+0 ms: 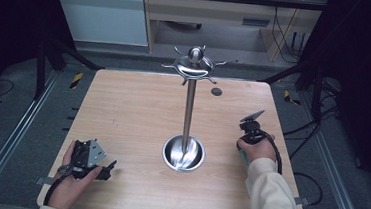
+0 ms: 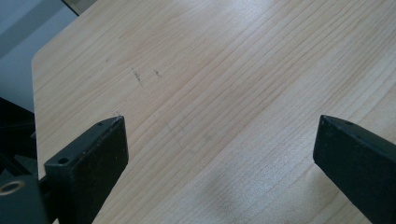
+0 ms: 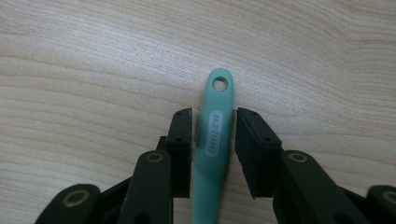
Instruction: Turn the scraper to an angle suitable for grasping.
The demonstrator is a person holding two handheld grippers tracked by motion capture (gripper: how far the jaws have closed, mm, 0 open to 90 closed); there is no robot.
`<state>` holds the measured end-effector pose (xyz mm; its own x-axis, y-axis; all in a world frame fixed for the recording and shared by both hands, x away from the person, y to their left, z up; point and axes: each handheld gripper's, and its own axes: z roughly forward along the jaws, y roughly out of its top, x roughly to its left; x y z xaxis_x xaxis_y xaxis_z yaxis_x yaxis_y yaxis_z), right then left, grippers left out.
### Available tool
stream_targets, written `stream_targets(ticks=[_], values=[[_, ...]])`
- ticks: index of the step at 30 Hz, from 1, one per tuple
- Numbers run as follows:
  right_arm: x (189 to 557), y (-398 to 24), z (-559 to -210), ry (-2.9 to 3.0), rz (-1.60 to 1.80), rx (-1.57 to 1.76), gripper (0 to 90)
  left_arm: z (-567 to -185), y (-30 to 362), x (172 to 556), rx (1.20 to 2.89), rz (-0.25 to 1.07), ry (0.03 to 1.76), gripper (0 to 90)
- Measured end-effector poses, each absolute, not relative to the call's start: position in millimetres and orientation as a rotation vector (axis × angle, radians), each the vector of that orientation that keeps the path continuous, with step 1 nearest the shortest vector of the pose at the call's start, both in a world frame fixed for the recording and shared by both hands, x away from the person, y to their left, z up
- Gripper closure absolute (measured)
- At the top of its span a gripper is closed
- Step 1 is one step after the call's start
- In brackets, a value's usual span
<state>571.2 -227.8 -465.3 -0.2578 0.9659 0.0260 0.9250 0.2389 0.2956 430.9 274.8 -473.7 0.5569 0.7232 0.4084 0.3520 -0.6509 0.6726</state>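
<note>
A mint-green utensil handle with a hanging hole at its end lies flat on the wooden table. The jaws of my right gripper straddle it, with a thin strip of table showing on each side, so the pads do not press on it. In the high view this gripper is at the table's right, and a bit of the green utensil peeks out under the hand. My left gripper rests at the near left corner; its jaws are wide open over bare wood.
A tall steel stand rises from a round dish base at the table's middle, with hook arms spreading from its top. A small dark disc sits near the far edge. Dark frame posts flank the table.
</note>
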Motion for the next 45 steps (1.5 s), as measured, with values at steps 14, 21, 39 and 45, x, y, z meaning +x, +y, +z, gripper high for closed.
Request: stream_targets(ticks=[14,21,39,45], values=[[571.6,-225.5,-467.6,2.342,0.357,1.8,70.4,-474.5,273.3,430.7,2.27,0.927,0.857,3.0],[571.5,-225.6,-467.4,2.339,0.353,1.802,72.1,-474.6,273.1,430.7,2.271,0.927,0.854,3.0],[561.1,-233.3,-445.7,2.301,0.438,1.792,74.3,-474.8,272.1,430.7,2.276,0.922,0.848,3.0],[556.7,-238.2,-429.0,2.282,0.487,1.775,74.4,-474.9,272.0,430.8,2.276,0.92,0.849,3.0]])
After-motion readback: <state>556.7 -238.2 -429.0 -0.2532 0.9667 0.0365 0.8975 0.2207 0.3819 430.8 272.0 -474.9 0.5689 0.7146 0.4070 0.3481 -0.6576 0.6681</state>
